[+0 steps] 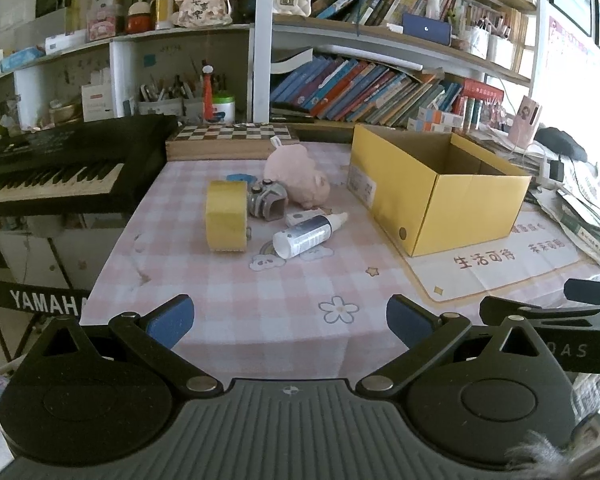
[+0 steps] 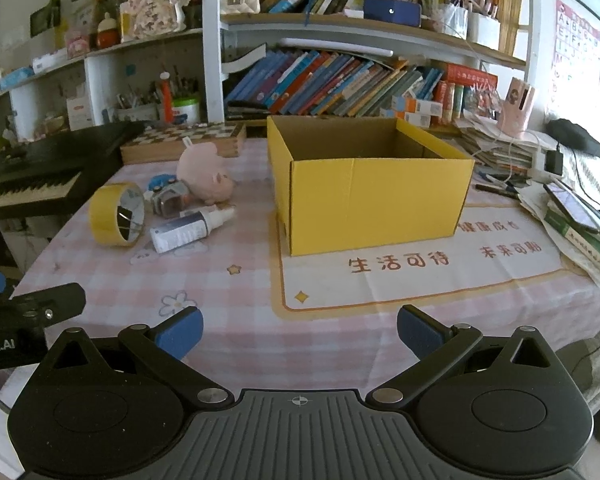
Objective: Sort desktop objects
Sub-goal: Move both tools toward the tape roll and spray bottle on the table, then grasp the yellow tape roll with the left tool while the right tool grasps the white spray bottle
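Both grippers, left gripper (image 1: 290,322) and right gripper (image 2: 300,332), hang spread wide over the near table edge, gripping nothing. At eleven o'clock cluster a tape roll (image 2: 116,215), spray bottle (image 2: 192,229), toy car (image 2: 171,198) and pink plush (image 2: 205,178); the yellow box (image 2: 364,190) stands at twelve, open.

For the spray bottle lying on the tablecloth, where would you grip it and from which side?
Probably across the middle of the spray bottle body, coming from above. It lies on its side, nozzle toward the plush pig, with the round body exposed; the tape roll crowds its left, so fingers straddling the short width fit best.
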Tool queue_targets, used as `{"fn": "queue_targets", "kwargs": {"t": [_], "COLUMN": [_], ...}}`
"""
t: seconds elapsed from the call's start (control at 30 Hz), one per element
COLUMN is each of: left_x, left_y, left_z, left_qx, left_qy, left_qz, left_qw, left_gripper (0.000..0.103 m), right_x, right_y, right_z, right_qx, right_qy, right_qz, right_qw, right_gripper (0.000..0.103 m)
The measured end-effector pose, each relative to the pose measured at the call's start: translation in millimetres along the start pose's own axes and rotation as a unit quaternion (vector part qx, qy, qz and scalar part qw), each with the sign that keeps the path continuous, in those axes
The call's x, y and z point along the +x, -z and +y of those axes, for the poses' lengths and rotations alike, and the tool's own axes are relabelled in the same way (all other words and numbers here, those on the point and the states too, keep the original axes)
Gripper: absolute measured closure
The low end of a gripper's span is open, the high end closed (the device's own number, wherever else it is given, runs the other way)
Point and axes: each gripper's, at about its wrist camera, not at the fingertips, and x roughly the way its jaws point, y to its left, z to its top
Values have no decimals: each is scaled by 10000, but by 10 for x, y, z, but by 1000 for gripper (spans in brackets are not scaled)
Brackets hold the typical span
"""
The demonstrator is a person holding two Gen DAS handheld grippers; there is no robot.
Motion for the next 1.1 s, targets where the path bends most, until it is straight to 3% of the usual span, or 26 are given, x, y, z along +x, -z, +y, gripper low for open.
{"fn": "queue_targets", "kwargs": {"t": [0.87, 1.0, 1.1], "left_x": [122, 216, 299], "left_y": [-46, -68, -90], "left_z": [260, 326, 405], "left_qx": [-190, -309, -483], "left_qy": [-468, -593, -656], "left_qz": [-90, 5, 86], "left_qw": [9987, 9978, 9966], "left_gripper": [0, 0, 0], "right_x": [345, 468, 591], "right_y": [-143, -214, -280], "right_z": [312, 375, 459], "right_qx": [-394, -497, -650], "right_qy": [-782, -925, -1130], "right_qz": [151, 205, 278], "right_qw": [9960, 9943, 9911], "right_gripper": [0, 1, 8]}}
